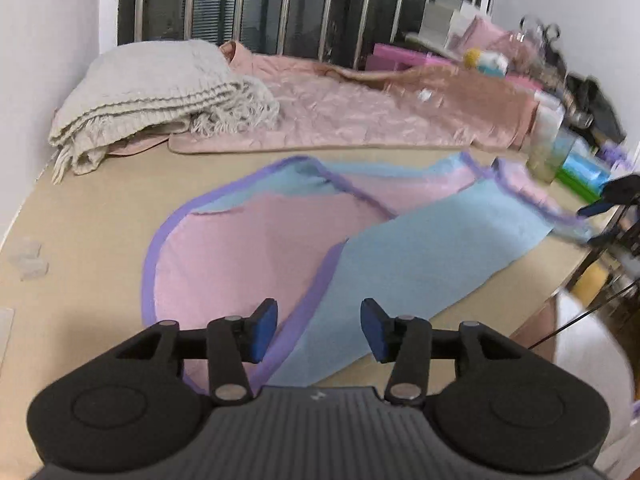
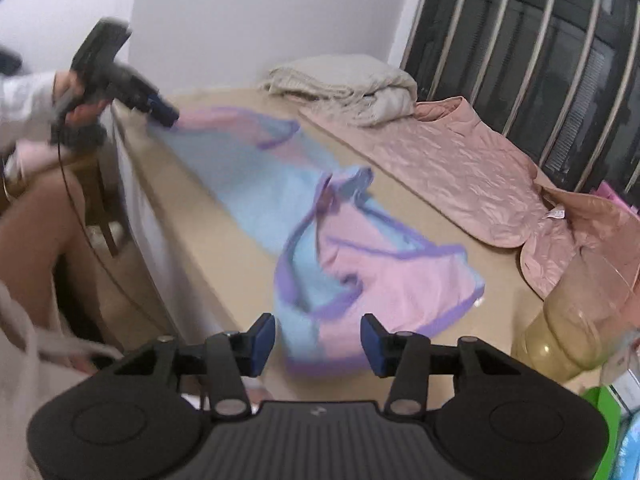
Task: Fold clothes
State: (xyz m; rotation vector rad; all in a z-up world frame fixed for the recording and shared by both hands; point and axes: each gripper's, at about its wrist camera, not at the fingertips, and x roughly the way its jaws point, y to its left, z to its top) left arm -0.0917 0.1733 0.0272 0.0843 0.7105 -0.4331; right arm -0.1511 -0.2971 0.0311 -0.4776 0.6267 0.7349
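Left wrist view: my left gripper [image 1: 319,330] has its jaws parted and nothing between them, hanging just over the near end of the garment [image 1: 256,240]. That pink and blue piece with purple trim lies flat on the tan table [image 1: 88,216], its long axis running from lower centre up to the right edge of the frame. There my right gripper [image 1: 608,204] shows at the far end, blurred, so contact is hard to call. Right wrist view: the right claw is released too, empty, cloth just ahead of it. So each hand sits nearest one end. The trim near the right end is bunched, and motion smear hides which layer is on top.
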